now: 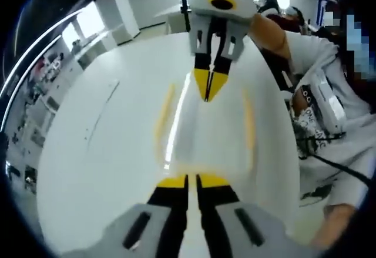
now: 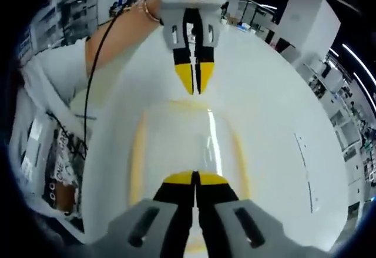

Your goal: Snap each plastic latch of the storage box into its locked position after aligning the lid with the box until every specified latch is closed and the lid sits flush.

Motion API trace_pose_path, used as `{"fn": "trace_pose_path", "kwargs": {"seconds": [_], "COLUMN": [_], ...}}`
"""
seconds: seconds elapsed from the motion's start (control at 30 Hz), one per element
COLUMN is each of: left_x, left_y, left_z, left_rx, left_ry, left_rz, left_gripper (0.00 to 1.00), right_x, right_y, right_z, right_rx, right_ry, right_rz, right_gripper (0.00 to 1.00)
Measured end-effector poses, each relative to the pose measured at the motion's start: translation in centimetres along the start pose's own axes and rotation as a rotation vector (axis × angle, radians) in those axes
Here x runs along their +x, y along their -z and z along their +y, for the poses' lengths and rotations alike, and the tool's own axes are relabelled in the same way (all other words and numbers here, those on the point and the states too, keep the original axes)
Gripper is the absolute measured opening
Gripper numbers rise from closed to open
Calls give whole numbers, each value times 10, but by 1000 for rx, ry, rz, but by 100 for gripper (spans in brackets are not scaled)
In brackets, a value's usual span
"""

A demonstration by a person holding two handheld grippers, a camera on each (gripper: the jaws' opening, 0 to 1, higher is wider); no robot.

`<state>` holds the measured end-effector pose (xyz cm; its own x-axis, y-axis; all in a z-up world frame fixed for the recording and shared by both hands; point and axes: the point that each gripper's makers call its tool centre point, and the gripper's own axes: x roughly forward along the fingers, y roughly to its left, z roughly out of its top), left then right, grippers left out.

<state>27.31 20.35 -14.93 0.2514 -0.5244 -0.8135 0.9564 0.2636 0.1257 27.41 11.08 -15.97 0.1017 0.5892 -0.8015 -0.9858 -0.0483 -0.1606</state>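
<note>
1. Storage box: a translucent white plastic box with its lid on, lying on the table between the two grippers. Yellow strips run along its long edges and across its ends. The lid is smooth and glossy, with a bright streak of reflected light along it.
2. Left gripper: black jaws with yellow tips, brought almost together, only a thin gap between them. The tips rest at one end of the box, apparently pressing down on the yellow end latch; nothing is pinched between them.
3. Right gripper: the same build, jaws likewise nearly closed and holding nothing, tips set on the yellow latch at the opposite end. Seen from the left gripper view, it comes down on the far end of the lid.
4. Probable reason for the pose: closed tips give a firm, narrow point for pushing, and pressure at both ends keeps the lid level. Whether either latch has clicked home cannot be told.
5. Table: a plain, matte white, rounded top.
6. Person: seated just beside the table in a white printed garment.
</note>
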Motion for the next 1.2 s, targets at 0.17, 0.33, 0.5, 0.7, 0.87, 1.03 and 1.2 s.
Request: {"fn": "trace_pose_path", "kwargs": {"seconds": [0.17, 0.33, 0.5, 0.7, 0.87, 1.03, 1.2], "left_x": [9, 12, 16, 18, 26, 32, 31], "left_y": [9, 15, 13, 15, 20, 23, 23], "left_z": [-9, -9, -8, -10, -9, -10, -10], "left_rx": [-13, 10, -3, 14, 11, 7, 16], "left_ry": [-19, -61, -46, -2, 17, 37, 42], "left_rz": [-32, -36, -50, -65, -70, -79, -84], "left_gripper": [5, 5, 2, 1, 0, 0, 0], "right_x": [5, 5, 7, 8, 9, 9, 10], "right_y": [6, 6, 6, 6, 6, 7, 7], "right_z": [4, 6, 7, 11, 12, 13, 16], "right_rx": [-6, -51, -47, -39, -75, -69, -86], "right_ry": [-12, -1, -16, -36, -32, -52, -47], "right_rz": [51, 135, 203, 260, 303, 322, 342], "right_gripper": [0, 0, 0, 0, 0, 0, 0]}}
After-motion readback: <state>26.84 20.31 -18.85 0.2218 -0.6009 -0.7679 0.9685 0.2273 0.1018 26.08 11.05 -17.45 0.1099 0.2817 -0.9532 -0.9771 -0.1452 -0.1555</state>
